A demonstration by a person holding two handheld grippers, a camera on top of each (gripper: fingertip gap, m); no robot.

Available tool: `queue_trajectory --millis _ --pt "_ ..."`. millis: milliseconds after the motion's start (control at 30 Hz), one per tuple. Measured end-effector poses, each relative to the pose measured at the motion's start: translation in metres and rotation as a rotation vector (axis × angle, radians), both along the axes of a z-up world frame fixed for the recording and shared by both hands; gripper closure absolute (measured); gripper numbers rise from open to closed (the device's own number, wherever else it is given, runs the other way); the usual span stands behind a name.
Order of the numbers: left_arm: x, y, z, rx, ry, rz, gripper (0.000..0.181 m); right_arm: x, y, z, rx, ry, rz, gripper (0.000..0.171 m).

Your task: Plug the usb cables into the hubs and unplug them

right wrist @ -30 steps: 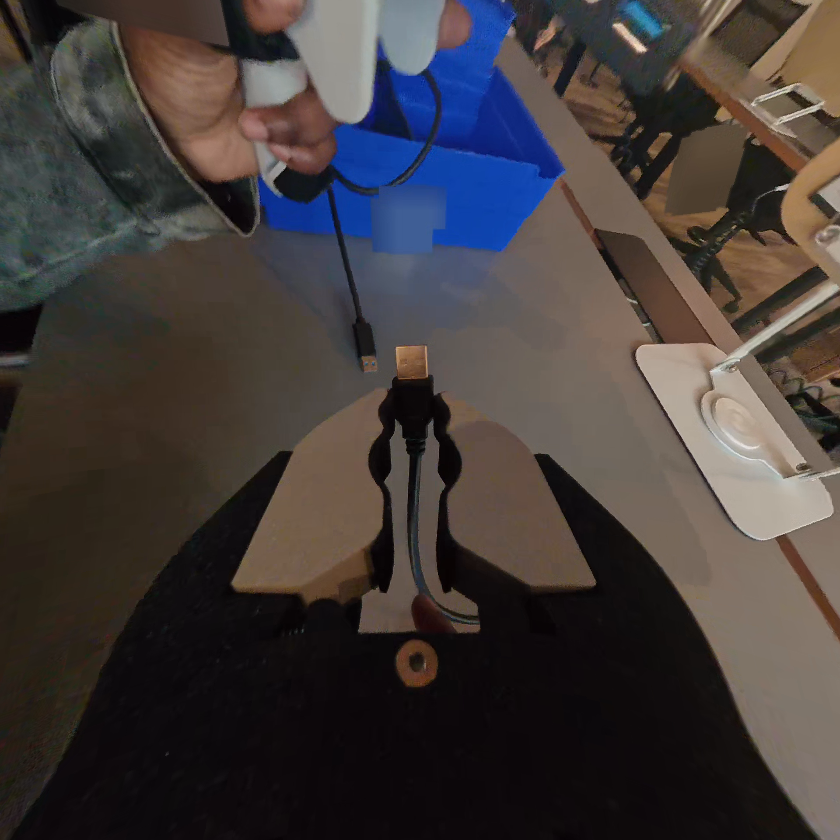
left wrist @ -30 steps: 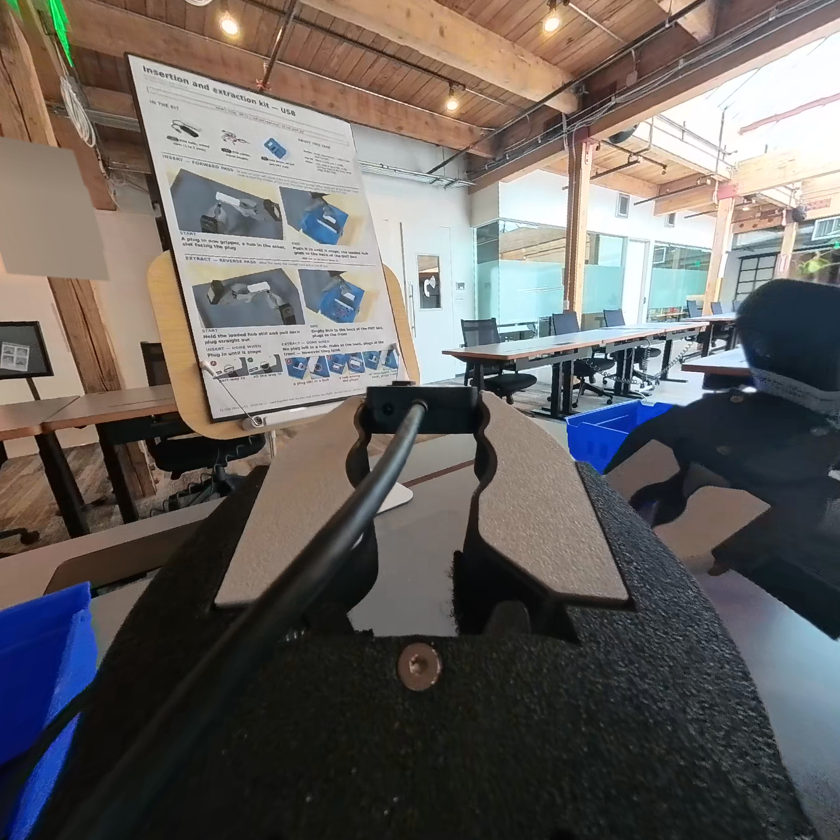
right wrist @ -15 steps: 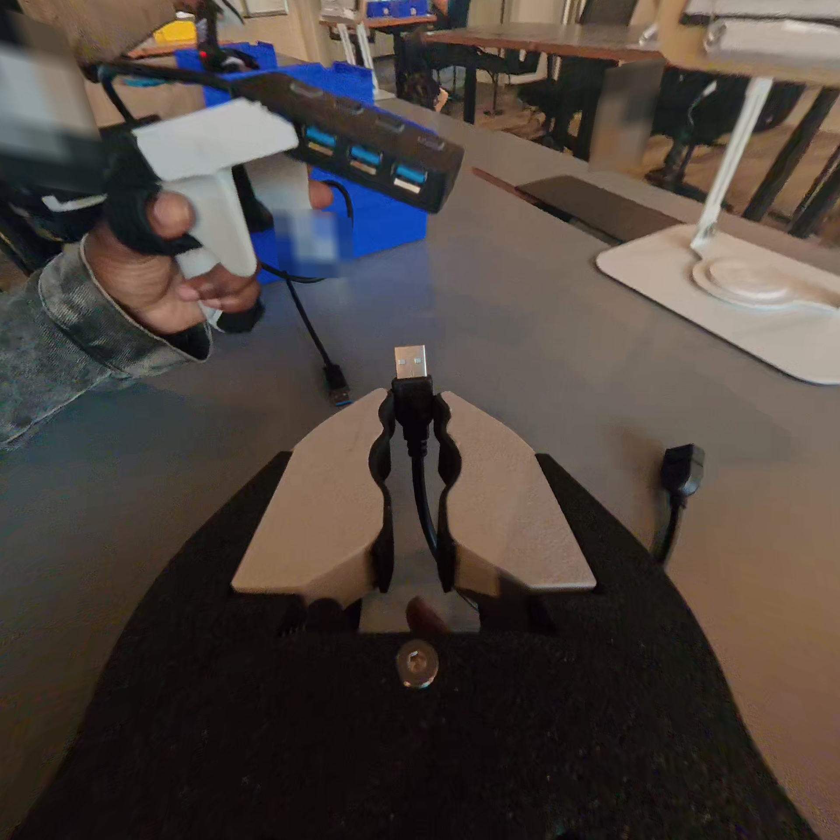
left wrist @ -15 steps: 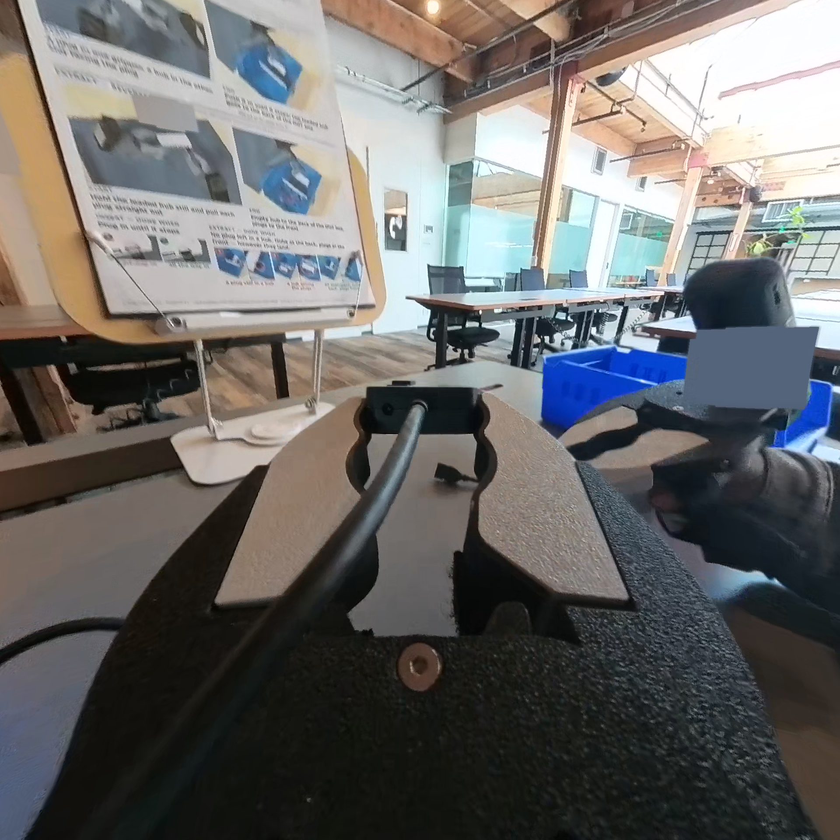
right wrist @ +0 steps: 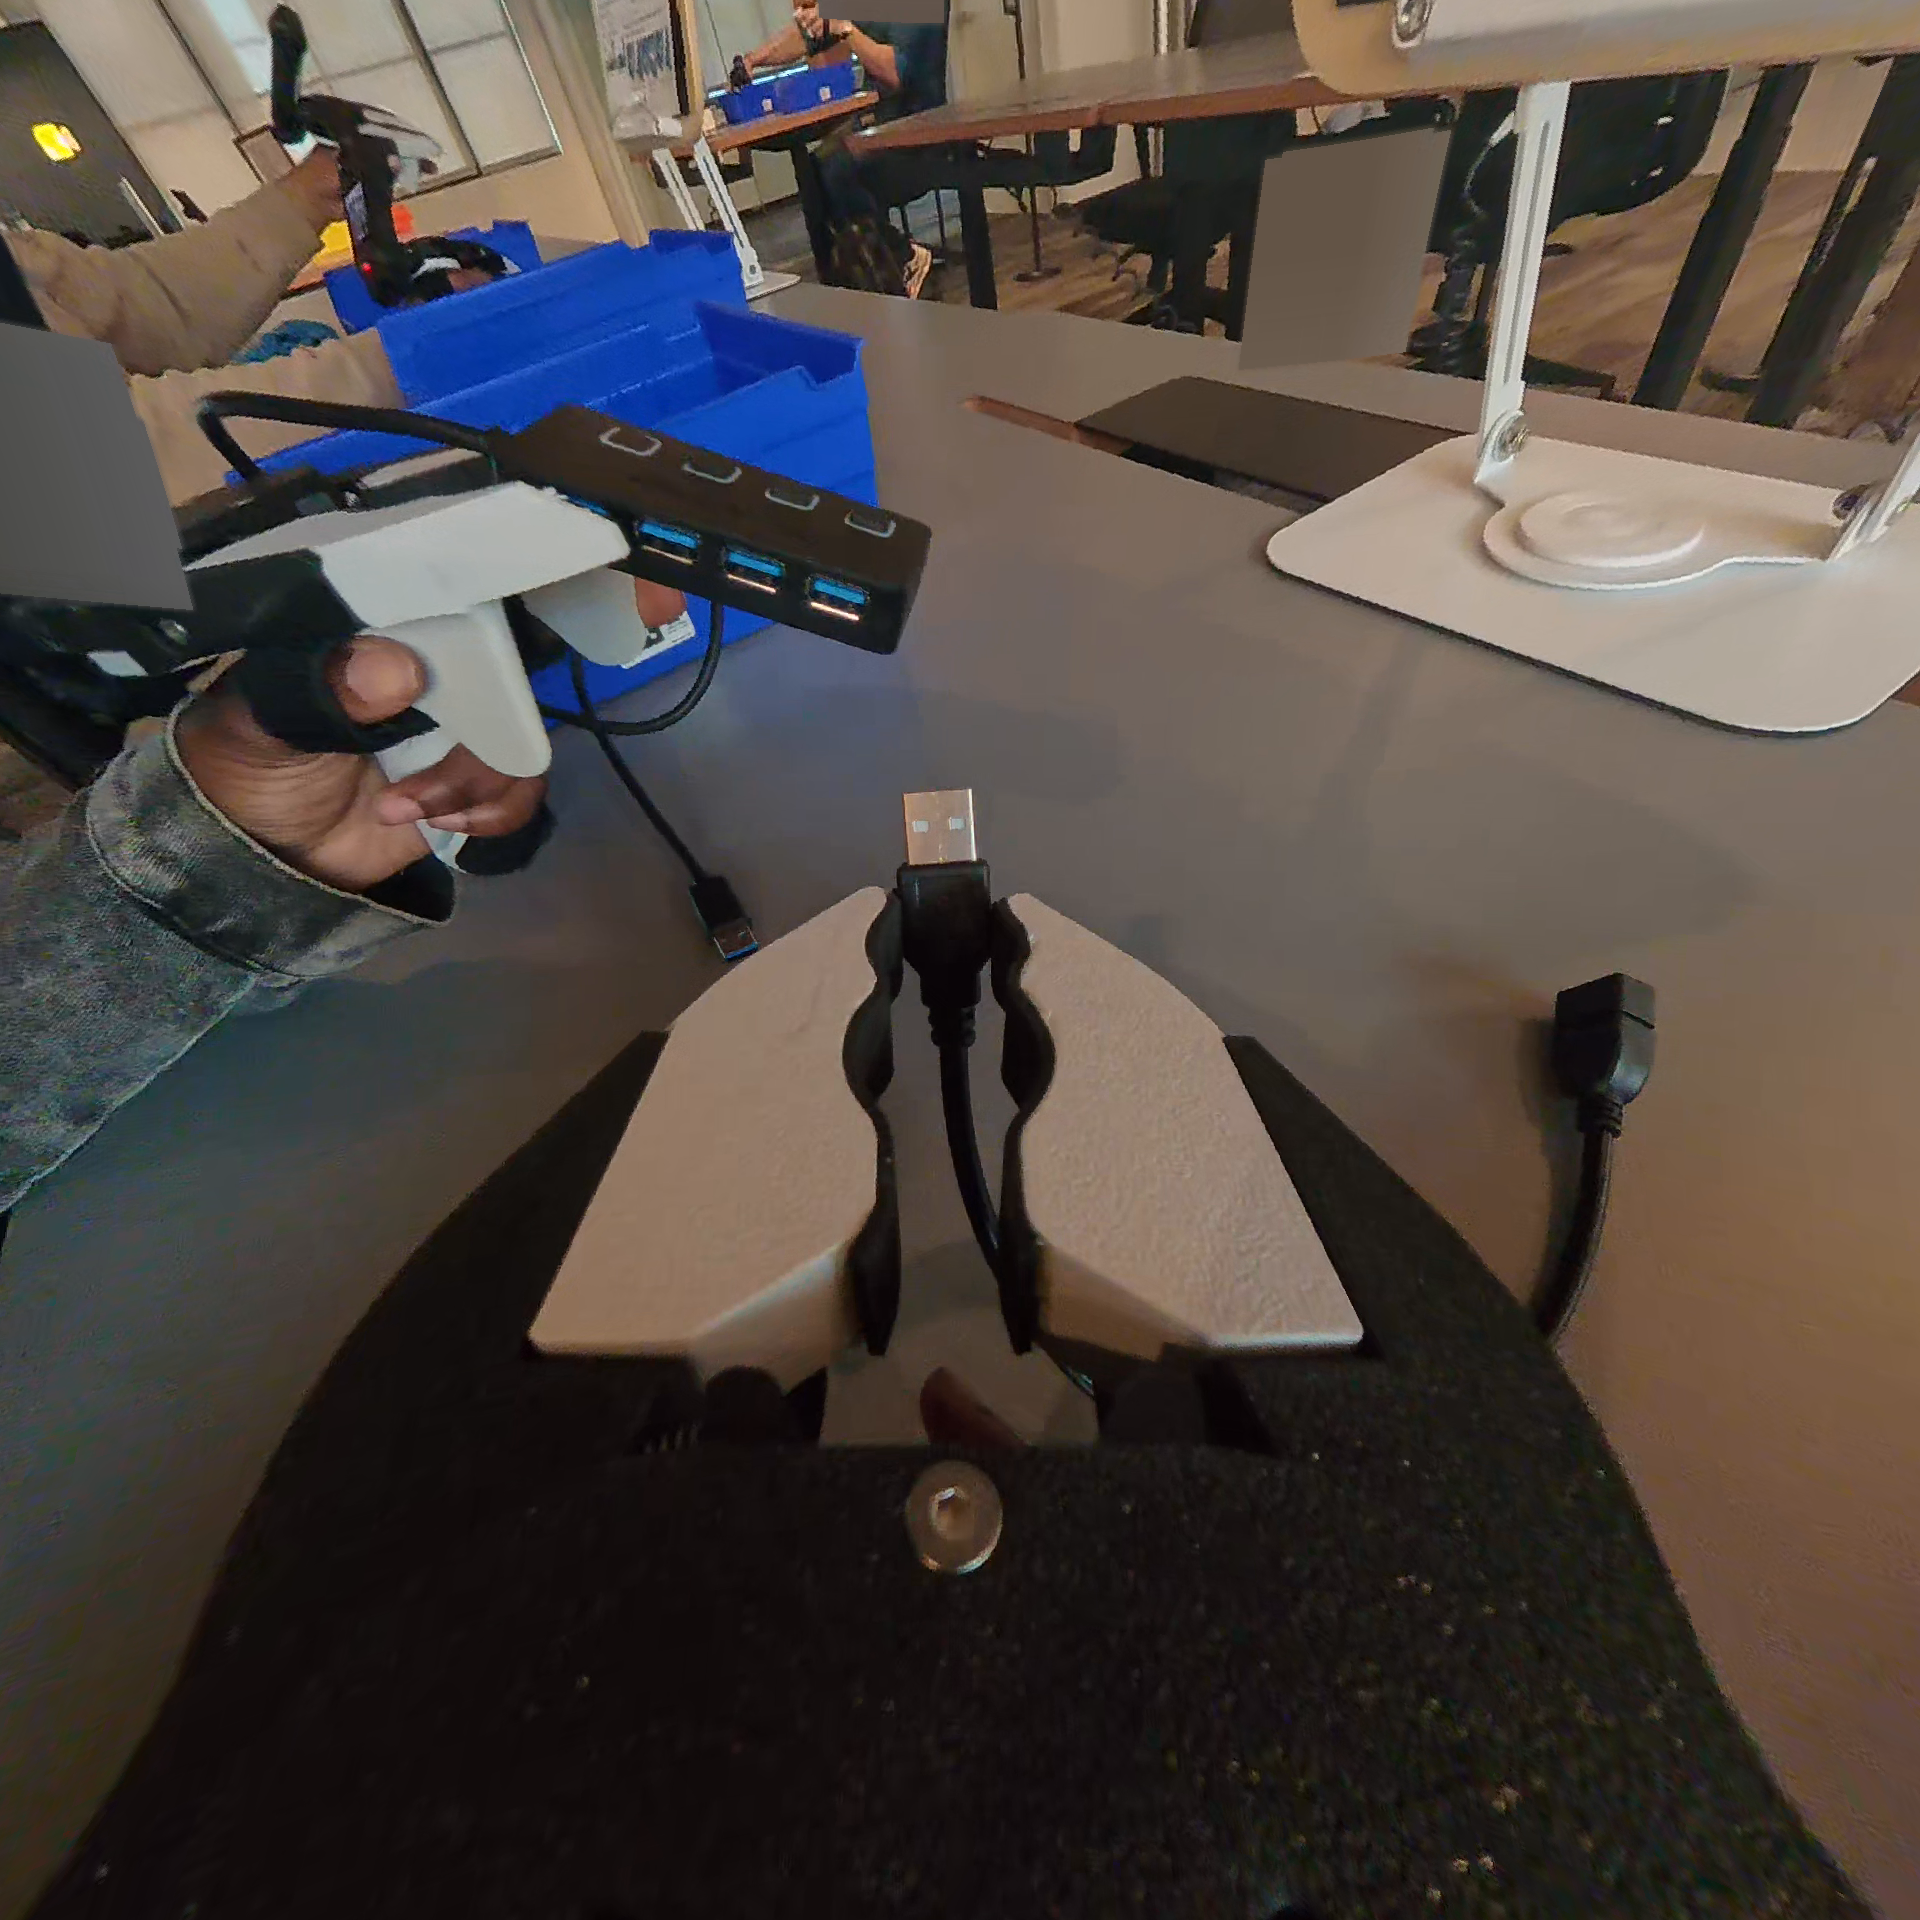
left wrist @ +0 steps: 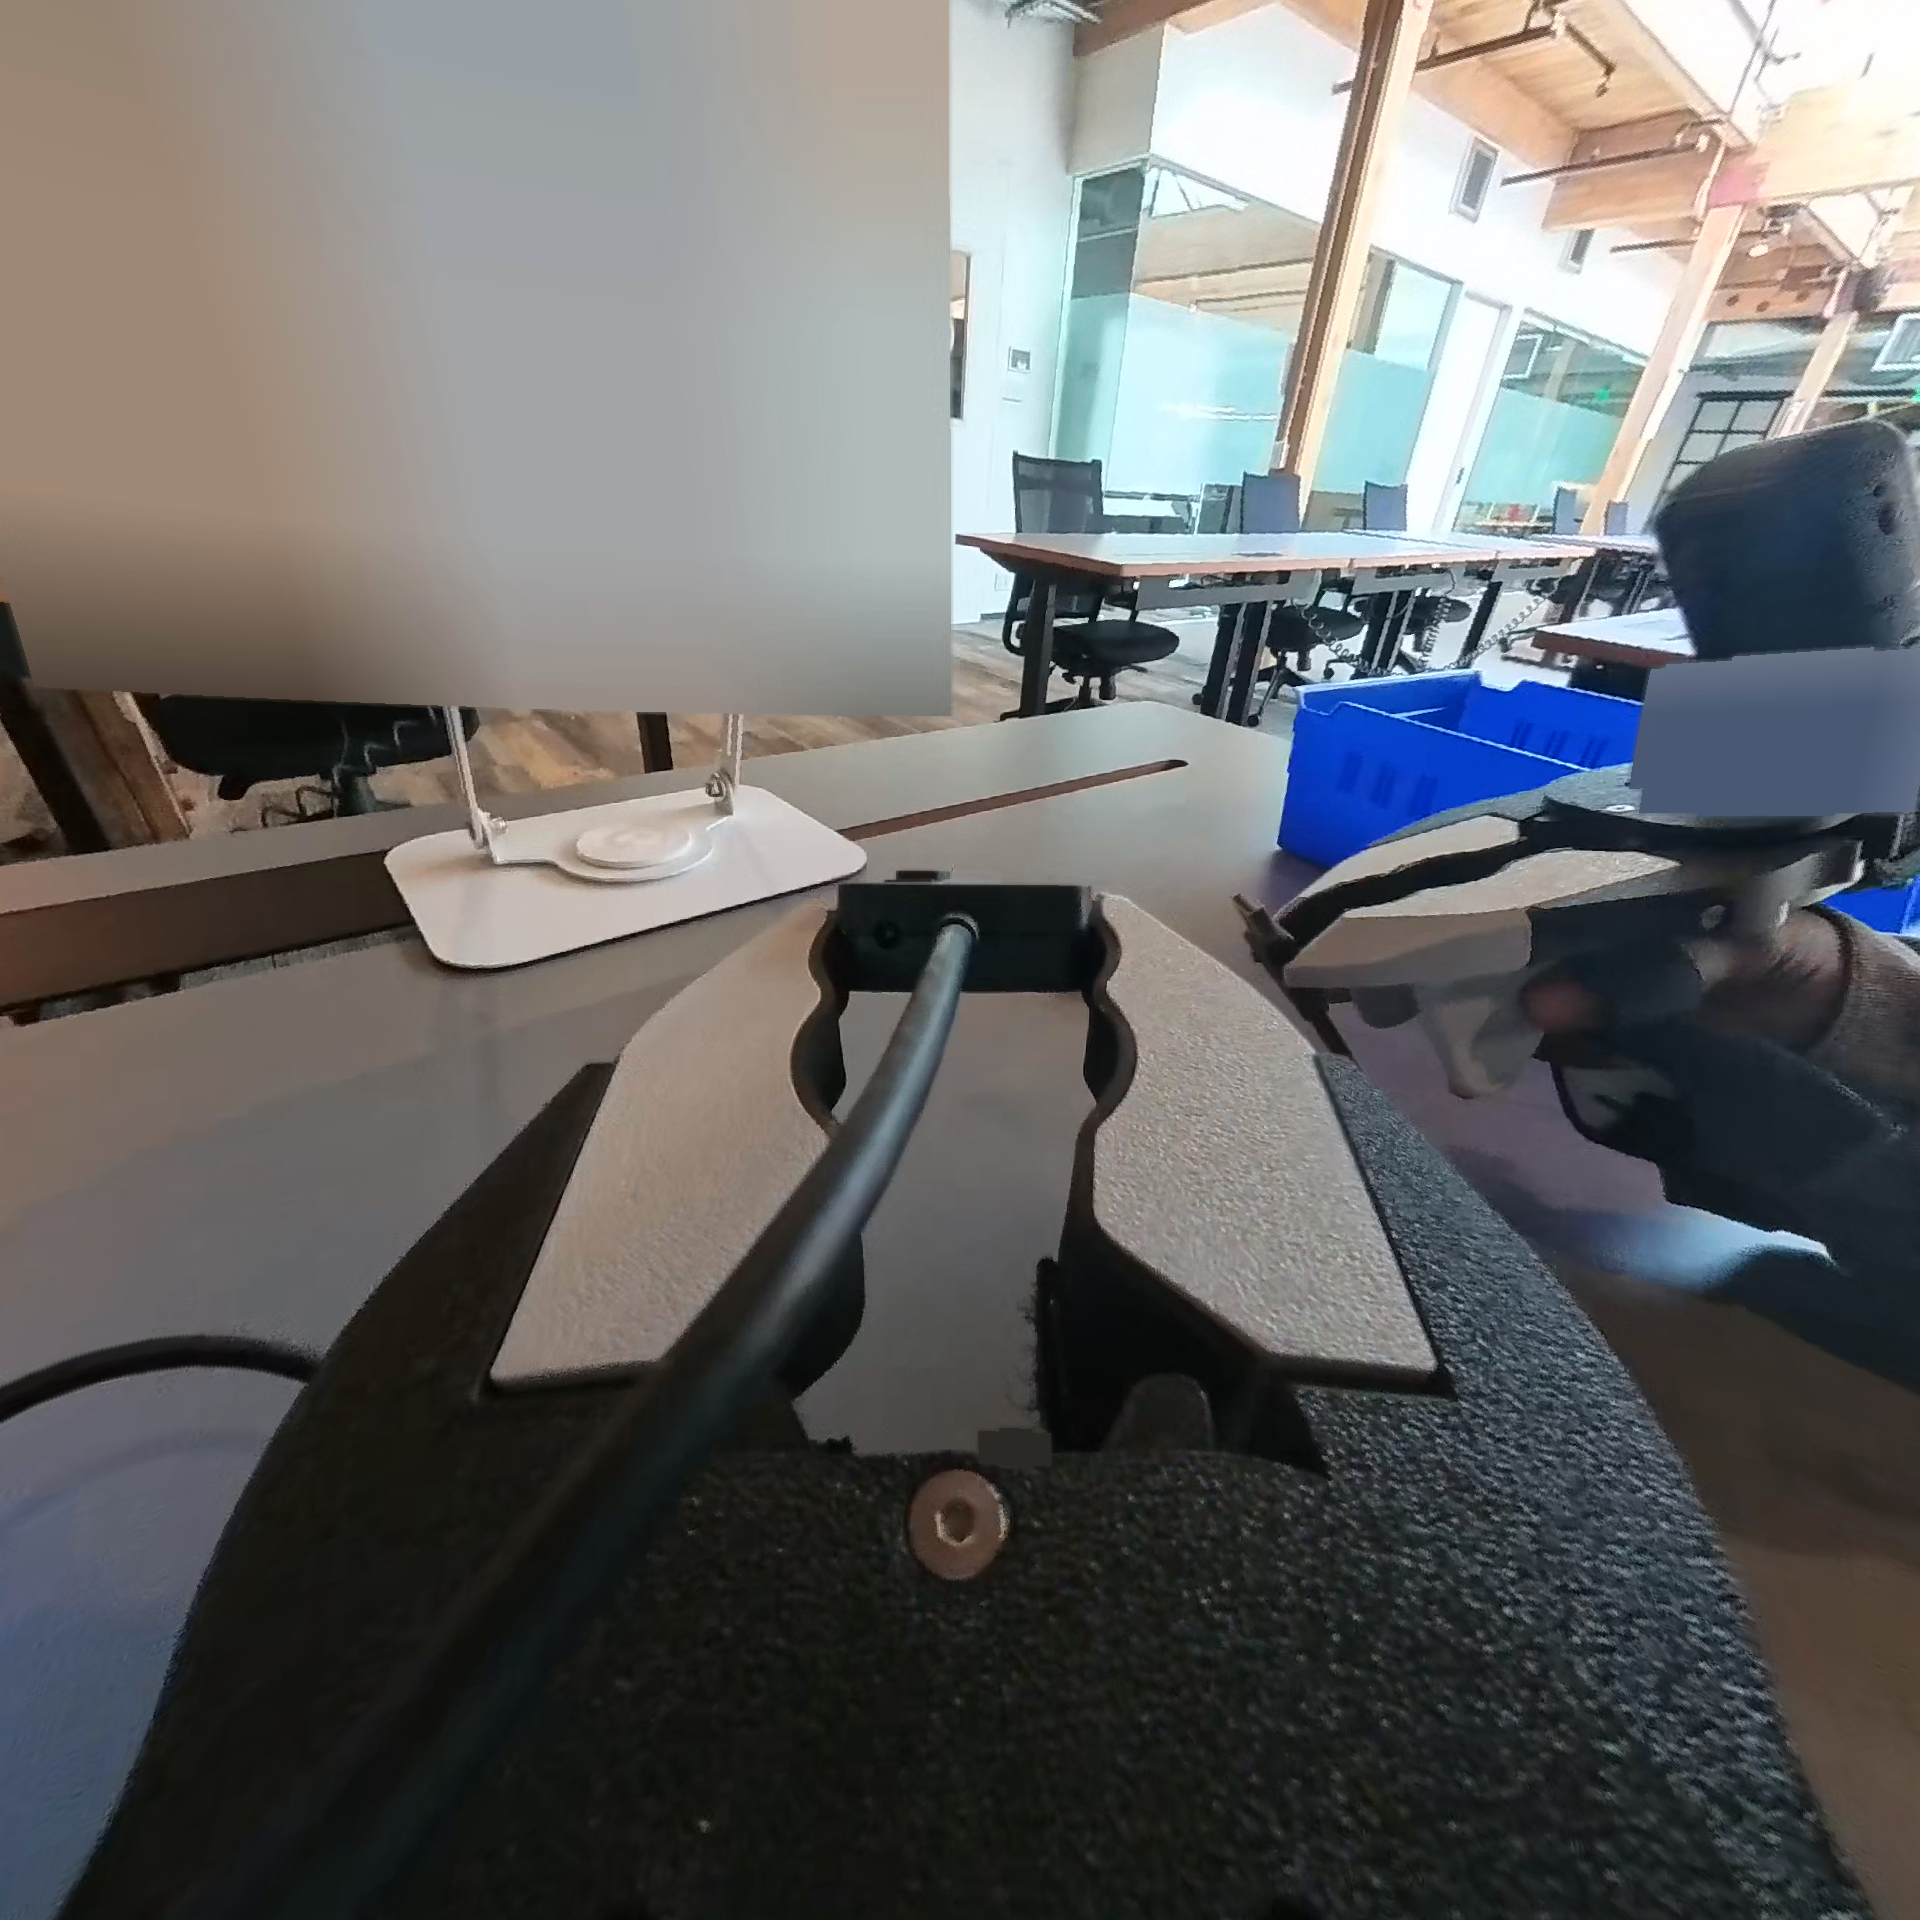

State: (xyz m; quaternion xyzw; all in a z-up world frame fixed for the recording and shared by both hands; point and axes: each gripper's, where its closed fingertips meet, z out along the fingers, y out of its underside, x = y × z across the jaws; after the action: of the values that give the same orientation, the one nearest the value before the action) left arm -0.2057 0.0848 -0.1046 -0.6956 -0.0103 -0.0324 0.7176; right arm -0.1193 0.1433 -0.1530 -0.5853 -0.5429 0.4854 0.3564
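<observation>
Your right tongs (right wrist: 940, 914) grip the USB-A plug (right wrist: 940, 847) pointing forward, while the hub (right wrist: 727, 525), clamped in your left tongs (left wrist: 961, 940), lies up-left, its blue ports facing right of the plug's axis.

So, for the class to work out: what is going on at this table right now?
A person holds a gripper in each hand. The left gripper is shut on a black USB hub, held above the grey table with its blue ports facing the other gripper. The right gripper is shut on a black USB cable, its metal plug pointing forward, not yet in any port. The hub's own lead hangs to the table, and a blue bin stands behind.
</observation>
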Motion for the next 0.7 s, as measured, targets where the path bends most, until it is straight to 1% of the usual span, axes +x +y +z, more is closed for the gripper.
queue_trajectory --millis 167,467,700 --pt "0.0 -0.002 0.004 0.025 -0.019 -0.015 0.138 0.0 0.0 0.003 0.007 0.007 -0.005 0.156" --pt "-0.001 0.0 0.001 0.012 -0.03 -0.013 0.138 0.003 0.004 0.01 0.003 0.04 -0.019 0.156" --pt "-0.002 -0.001 0.003 0.033 -0.15 -0.053 0.138 0.008 0.009 0.026 -0.021 0.126 -0.028 0.156"
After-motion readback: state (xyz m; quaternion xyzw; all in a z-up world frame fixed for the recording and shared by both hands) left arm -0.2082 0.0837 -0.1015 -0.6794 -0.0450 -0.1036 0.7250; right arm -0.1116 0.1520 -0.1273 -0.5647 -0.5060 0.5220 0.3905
